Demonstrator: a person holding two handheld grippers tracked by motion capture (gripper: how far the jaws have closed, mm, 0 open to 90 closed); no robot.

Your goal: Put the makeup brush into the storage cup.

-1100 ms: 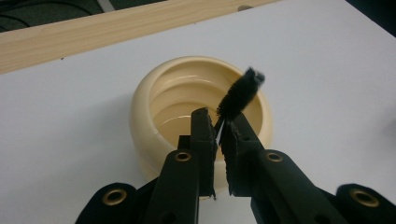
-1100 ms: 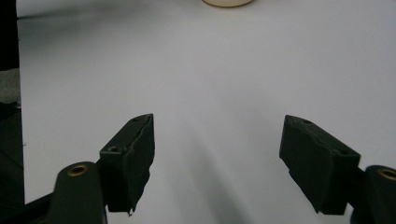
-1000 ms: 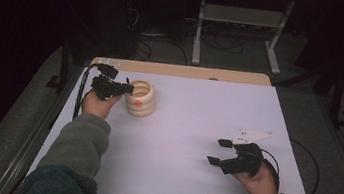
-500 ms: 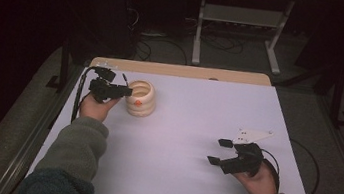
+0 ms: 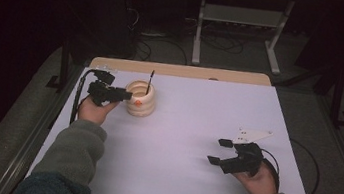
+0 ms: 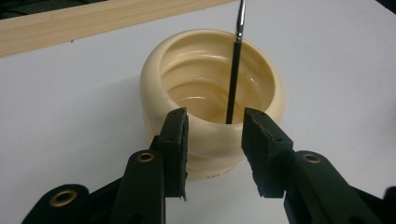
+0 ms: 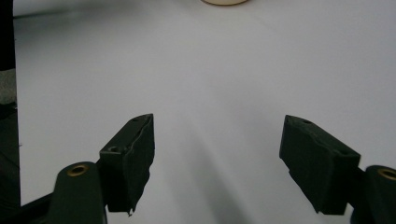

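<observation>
A cream ribbed pot (image 5: 140,99) stands at the back left of the white table top (image 5: 197,120). A thin black brush (image 5: 150,81) stands in it and leans on the far rim. My left gripper (image 5: 127,93) is just left of the pot at rim height. In the left gripper view its jaws have just been opening; the left gripper (image 6: 214,116) now stands open before the pot (image 6: 154,84), with nothing pressed between the pads, and the brush (image 6: 233,79) stands free beyond them. My right gripper (image 5: 218,151) rests open at the front right, and the right gripper (image 7: 217,140) has nothing between its jaws.
A wooden strip (image 5: 178,70) runs along the table's far edge. Behind it on the dark floor are a metal stand (image 5: 241,15) and cables. A cable (image 5: 78,94) trails from the left gripper. The pot's base (image 7: 224,1) shows at the top of the right gripper view.
The left gripper's jaws have opened and drawn back a little from the pot; the brush now stands free in it. The right hand has not moved.
</observation>
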